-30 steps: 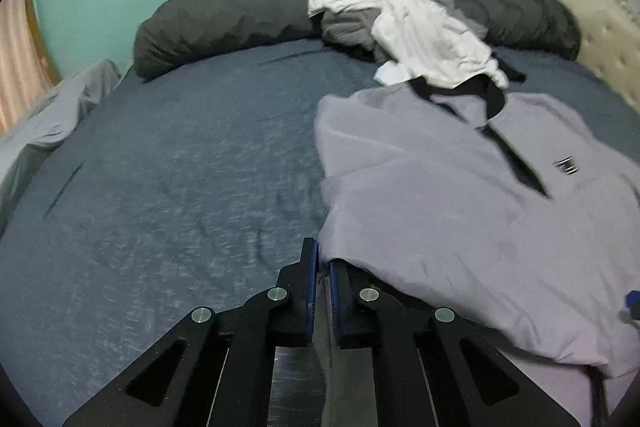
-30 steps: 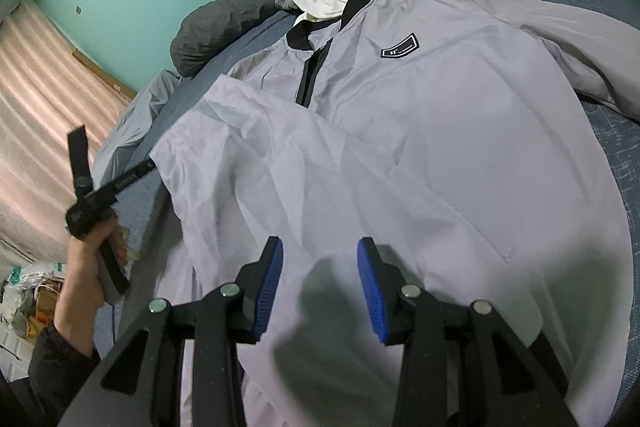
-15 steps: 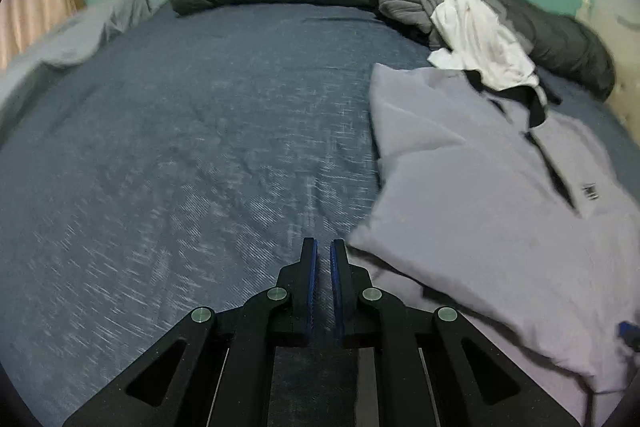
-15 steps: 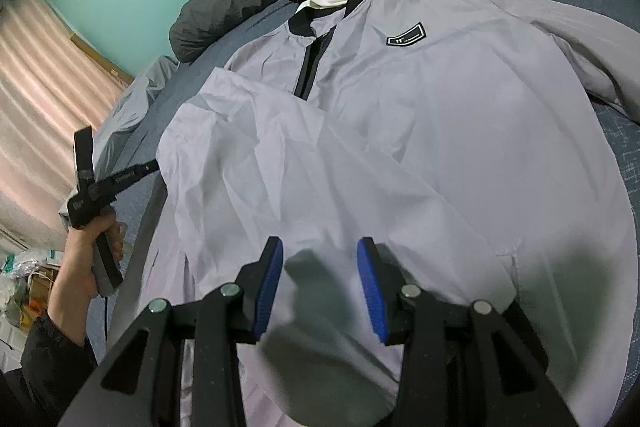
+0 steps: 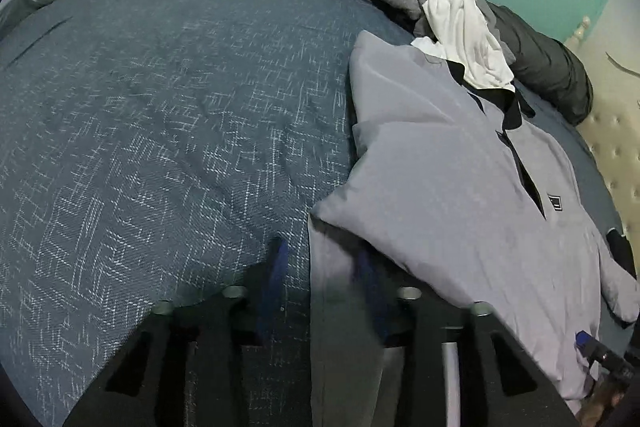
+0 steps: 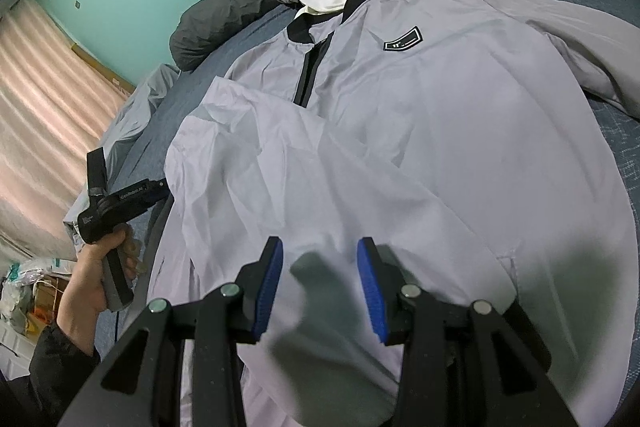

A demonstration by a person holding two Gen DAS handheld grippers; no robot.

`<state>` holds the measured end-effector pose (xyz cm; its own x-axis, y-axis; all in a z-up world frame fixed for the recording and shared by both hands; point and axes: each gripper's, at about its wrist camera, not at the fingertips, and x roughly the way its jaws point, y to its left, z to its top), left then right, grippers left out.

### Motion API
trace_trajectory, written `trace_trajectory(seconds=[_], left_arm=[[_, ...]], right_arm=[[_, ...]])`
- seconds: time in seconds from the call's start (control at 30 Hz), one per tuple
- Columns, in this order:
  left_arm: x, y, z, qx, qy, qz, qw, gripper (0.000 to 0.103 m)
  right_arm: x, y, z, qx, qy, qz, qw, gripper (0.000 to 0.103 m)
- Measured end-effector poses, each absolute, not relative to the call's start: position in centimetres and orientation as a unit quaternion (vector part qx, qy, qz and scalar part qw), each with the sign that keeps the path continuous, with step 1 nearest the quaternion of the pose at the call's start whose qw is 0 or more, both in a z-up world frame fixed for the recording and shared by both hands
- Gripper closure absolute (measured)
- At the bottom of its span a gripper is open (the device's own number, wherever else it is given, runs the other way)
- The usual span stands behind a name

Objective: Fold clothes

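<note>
Grey jacket (image 6: 460,131) lying face-up on the bed (image 5: 160,131), collar toward the pillow end, one sleeve (image 6: 280,179) already folded across the chest. Right gripper (image 6: 320,283), fingers spread, hangs over the hem; left gripper (image 5: 320,283), also spread (blurred), straddles the jacket's side edge and is nearer to it.

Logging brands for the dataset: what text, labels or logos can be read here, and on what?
"GenRobot.AI", roughly, small white print on the side of the left gripper.
Black chest patch on the grey jacket: white marks, too small to read.
Same patch in the left wrist view: blurred, unreadable.
</note>
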<state>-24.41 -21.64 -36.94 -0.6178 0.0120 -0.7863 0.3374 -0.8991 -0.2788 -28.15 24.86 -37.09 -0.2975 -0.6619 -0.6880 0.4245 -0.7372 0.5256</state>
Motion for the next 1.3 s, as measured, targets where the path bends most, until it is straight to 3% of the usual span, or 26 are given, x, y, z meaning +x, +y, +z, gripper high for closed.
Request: trace_trajectory(seconds=[0.67,1.0,1.23,1.3], left_arm=[[-22.4,-23.4,-36.3,0.387,0.225,-0.881,0.149,0.100],[-21.8,-23.1,-33.8,0.355,0.247,-0.887,0.164,0.088],[-20.4,-24.2,-34.2,0.350,0.272,-0.876,0.192,0.087],[-20.3,-24.1,-33.8,0.342,0.271,-0.881,0.183,0.081]], right_arm=[[-28.7,24.9,-37.1,0.482,-0.123,-0.797,0.343,0.064],[-28.8,25.2,-37.0,0.478,-0.125,-0.798,0.344,0.064],[-28.9,25.4,-36.8,0.475,-0.128,-0.800,0.343,0.064],[-29.0,25.5,-36.8,0.475,-0.128,-0.800,0.343,0.064]])
